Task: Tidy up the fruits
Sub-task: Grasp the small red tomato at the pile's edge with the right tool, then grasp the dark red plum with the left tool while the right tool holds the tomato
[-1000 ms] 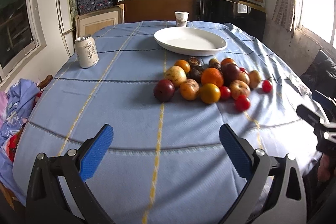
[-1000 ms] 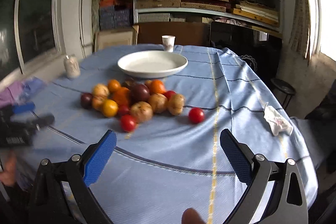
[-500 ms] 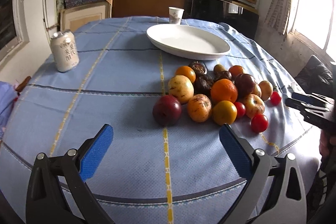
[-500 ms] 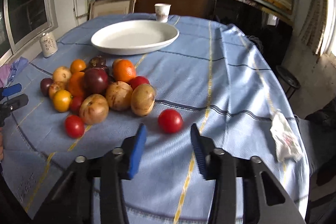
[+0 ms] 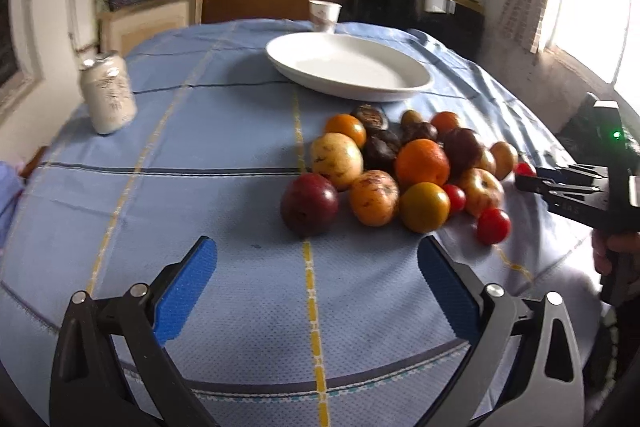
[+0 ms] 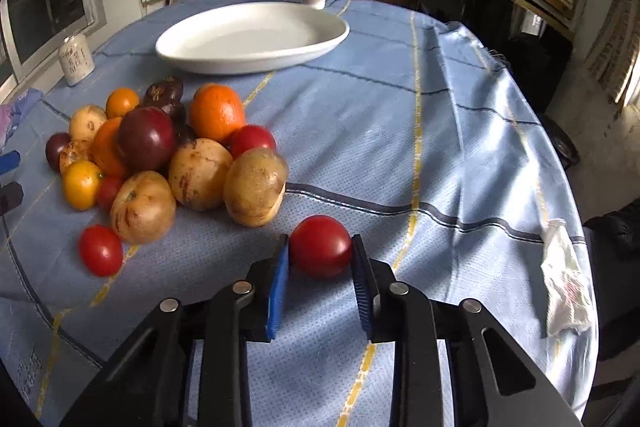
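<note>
Moved: right gripper (image 6: 320,269) has come down; its fingers (image 6: 279,289), spread earlier, now bracket the lone tomato (image 6: 321,246) on the surface (image 6: 400,131).
Left gripper (image 5: 316,283): fingers spread wide, holding nothing, short of the fruit pile (image 5: 400,167).
Handling: tomato smooth, soft; pinch gently across its middle.
Count: one white plate (image 6: 252,39), three loose tomatoes visible.

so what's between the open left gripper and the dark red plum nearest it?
Only bare blue tablecloth with a yellow stripe separates the left gripper from the dark red plum, in the left wrist view.
</note>
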`<state>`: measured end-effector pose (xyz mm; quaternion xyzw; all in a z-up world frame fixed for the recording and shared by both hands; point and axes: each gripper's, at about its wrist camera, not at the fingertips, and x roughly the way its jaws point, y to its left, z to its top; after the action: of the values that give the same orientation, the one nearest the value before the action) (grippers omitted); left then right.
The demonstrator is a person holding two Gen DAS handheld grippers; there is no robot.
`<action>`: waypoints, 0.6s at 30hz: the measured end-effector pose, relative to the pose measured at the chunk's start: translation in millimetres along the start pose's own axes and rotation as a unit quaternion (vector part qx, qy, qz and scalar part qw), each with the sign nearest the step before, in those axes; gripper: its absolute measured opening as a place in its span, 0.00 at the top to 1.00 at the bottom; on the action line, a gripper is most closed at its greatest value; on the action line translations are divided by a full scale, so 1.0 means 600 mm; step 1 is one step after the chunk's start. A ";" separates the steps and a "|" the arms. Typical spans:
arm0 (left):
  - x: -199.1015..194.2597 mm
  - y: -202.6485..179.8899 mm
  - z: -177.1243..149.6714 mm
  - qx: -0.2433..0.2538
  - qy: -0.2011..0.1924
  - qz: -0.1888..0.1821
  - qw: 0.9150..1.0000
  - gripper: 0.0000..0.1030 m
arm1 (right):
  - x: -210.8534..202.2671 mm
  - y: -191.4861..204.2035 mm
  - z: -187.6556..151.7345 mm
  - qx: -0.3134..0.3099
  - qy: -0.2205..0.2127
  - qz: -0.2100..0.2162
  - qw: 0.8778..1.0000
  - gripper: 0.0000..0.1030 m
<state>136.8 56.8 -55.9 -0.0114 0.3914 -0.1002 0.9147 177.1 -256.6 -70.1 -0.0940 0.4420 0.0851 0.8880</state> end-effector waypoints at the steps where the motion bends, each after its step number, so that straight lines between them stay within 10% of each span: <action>1: 0.000 0.002 0.005 0.005 0.001 0.000 1.000 0.16 | -0.007 -0.002 -0.001 0.007 -0.005 0.007 1.000 0.71; 6: 0.028 0.014 0.041 0.020 0.025 0.010 0.999 0.48 | -0.044 -0.011 -0.011 0.045 -0.022 0.049 0.998 0.71; 18: 0.078 0.020 0.051 0.045 0.050 -0.009 0.998 0.50 | -0.065 -0.023 -0.002 0.041 -0.027 0.053 0.997 0.71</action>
<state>192.5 57.8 -68.9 0.0310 0.4318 -0.1267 0.8925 156.2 -272.6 -38.2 -0.0316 0.4256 0.1168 0.8968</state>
